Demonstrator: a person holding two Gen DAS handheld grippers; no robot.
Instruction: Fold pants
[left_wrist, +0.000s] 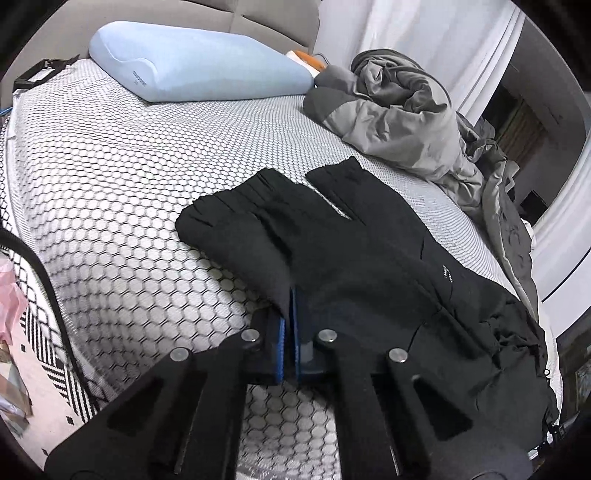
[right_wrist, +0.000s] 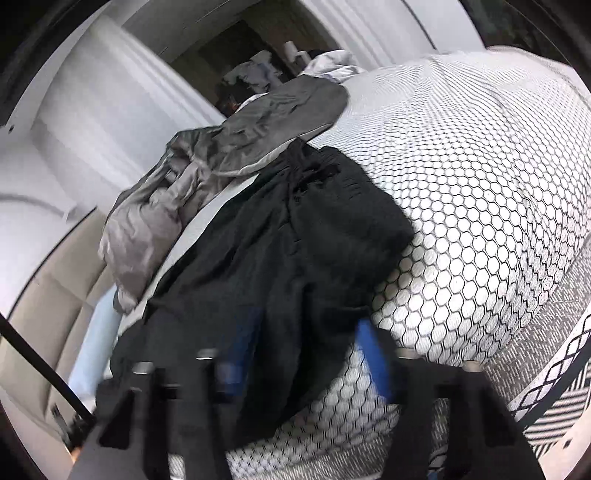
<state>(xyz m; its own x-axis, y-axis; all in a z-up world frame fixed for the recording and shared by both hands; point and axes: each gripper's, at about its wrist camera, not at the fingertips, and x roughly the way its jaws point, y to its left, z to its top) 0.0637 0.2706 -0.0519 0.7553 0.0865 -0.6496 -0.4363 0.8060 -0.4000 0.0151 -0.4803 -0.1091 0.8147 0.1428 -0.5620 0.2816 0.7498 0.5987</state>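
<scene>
Left gripper (left_wrist: 291, 295) pinches the black pants (left_wrist: 369, 266) edge; right gripper (right_wrist: 306, 350) stands spread astride cloth, so it should close fully before both lift evenly

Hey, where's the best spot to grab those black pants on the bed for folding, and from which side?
Grip the black pants by their near edge, coming in low from the bed's near side: they lie flat with the legs pointing away, so only that edge offers a pinchable lip.
</scene>
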